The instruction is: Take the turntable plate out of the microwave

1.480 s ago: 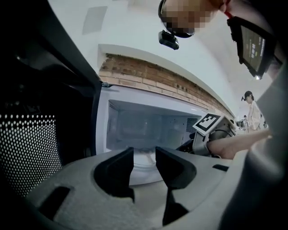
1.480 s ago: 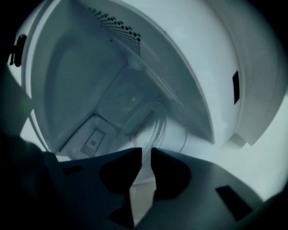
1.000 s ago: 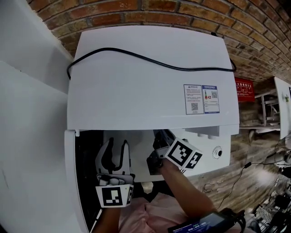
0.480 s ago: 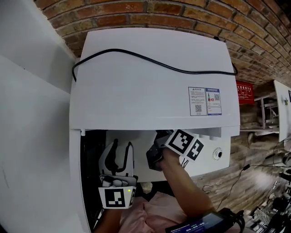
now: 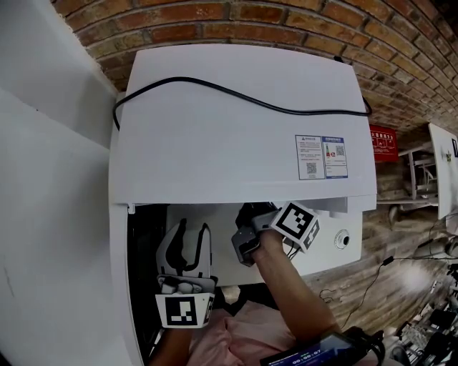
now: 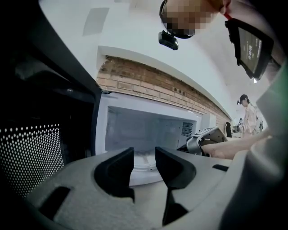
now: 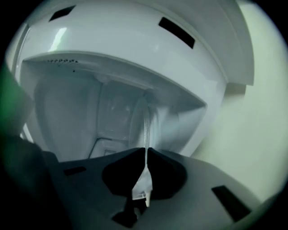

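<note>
The white microwave [image 5: 243, 121] stands with its door [image 5: 120, 286] swung open to the left. In the right gripper view the glass turntable plate [image 7: 146, 128] shows edge-on and tilted up inside the cavity. My right gripper [image 7: 146, 150] reaches into the cavity mouth; its jaws are closing and pinch the plate's rim. In the head view this right gripper [image 5: 249, 214] is mostly hidden under the microwave's top. My left gripper [image 5: 192, 232] hangs open in front of the cavity and holds nothing. In its own view the left gripper [image 6: 143, 152] frames the lit cavity, with the right gripper [image 6: 204, 137] at the right.
A black power cable [image 5: 215, 89] lies across the microwave's top, and a label sticker [image 5: 320, 157] sits near its front right. A brick wall [image 5: 286, 21] stands behind, a white wall at left. The door's perforated window [image 6: 31, 157] is close on the left. A person [image 6: 246, 114] stands far off.
My right gripper rolled at the wrist, so its marker cube turned and shifted a little right. My left gripper stayed where it was.
</note>
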`<state>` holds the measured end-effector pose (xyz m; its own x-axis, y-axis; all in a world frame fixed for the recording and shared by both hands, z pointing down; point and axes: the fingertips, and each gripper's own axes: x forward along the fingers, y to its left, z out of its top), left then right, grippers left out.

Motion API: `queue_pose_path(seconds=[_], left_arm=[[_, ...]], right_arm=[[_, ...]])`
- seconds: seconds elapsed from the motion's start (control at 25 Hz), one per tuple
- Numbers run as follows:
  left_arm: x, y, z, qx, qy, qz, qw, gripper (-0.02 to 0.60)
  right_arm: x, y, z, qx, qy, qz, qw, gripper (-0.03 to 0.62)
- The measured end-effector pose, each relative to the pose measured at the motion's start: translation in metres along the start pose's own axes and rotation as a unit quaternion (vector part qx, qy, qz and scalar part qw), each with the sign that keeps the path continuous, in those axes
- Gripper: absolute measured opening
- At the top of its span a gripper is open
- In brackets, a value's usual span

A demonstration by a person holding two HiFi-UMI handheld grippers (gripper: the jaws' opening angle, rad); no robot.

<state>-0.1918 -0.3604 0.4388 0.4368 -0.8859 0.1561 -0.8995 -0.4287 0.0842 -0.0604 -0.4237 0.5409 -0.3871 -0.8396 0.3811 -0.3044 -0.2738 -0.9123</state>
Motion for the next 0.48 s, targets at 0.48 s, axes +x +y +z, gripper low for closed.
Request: queue_pose_path(seconds=[0.48], left_arm=[[-0.006,0.004,0.002,0.006,0.000,0.003,1.0000,0.158]], right_arm=[[-0.031,-0.021,-0.032,0.040,0.000,-0.008,0.999,0.021]])
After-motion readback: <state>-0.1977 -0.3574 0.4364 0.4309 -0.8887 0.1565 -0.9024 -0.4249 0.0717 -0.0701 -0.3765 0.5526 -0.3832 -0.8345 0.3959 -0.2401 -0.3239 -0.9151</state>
